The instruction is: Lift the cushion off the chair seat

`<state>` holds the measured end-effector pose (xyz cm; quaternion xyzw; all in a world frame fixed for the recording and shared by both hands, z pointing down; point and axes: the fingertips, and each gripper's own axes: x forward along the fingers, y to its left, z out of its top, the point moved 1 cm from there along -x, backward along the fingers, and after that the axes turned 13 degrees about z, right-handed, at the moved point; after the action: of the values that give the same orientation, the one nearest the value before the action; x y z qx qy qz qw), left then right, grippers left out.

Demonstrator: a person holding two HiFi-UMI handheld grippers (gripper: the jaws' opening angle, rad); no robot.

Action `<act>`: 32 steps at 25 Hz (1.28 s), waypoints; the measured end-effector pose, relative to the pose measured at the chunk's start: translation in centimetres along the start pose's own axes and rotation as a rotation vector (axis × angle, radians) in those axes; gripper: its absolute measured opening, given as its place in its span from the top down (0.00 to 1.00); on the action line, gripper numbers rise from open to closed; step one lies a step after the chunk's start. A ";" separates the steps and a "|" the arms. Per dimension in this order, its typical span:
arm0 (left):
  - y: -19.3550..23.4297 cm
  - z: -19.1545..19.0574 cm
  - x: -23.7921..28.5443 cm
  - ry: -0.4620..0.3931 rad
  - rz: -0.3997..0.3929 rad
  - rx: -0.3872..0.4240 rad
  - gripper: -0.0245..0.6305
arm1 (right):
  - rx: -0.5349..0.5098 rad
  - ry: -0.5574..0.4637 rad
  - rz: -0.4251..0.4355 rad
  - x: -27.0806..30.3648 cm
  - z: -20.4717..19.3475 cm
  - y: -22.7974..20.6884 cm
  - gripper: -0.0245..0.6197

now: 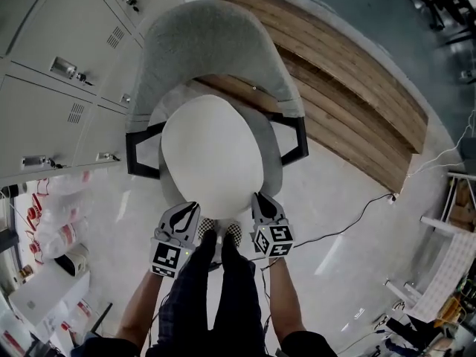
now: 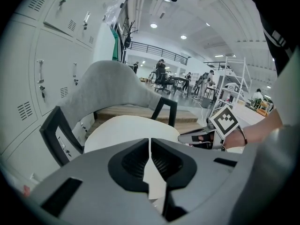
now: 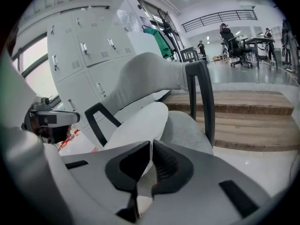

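The cushion (image 1: 212, 155) has a smooth, matt off-white skin. The chair (image 1: 216, 39) wears rough grey cloth on backrest and seat, over a matt black frame (image 1: 303, 136). The lockers (image 1: 52, 50) look like painted grey metal. The platform (image 1: 349, 110) is brown wood planks, the floor (image 1: 327, 266) pale and glossy. The left gripper (image 2: 150, 142) is matt grey plastic with ribbed black pads (image 2: 133, 162).

Counted on site: one grey chair (image 1: 216, 43), one white cushion (image 1: 212, 155), two grippers, namely left gripper (image 1: 190, 208) and right gripper (image 1: 259, 199), one wooden platform (image 1: 357, 110).
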<state>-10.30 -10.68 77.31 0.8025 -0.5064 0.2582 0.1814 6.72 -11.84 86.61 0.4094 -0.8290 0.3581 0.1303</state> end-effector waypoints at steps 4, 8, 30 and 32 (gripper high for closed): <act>0.4 1.8 -1.5 -0.026 0.011 0.002 0.92 | -0.032 -0.010 0.005 -0.8 2.1 1.9 0.90; 1.0 4.0 -3.2 -0.056 0.028 -0.003 0.92 | -0.064 -0.031 0.008 -1.8 4.6 3.8 0.90; 0.7 16.6 -13.4 -0.190 0.065 0.019 0.92 | -0.219 -0.095 0.026 -10.5 16.6 12.2 0.90; 0.4 18.0 -14.3 -0.206 0.066 0.022 0.92 | -0.242 -0.092 0.026 -11.6 17.6 12.9 0.90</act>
<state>-11.60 -10.56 54.32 0.8096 -0.5457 0.1857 0.1106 5.41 -12.08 61.96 0.3957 -0.8766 0.2379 0.1361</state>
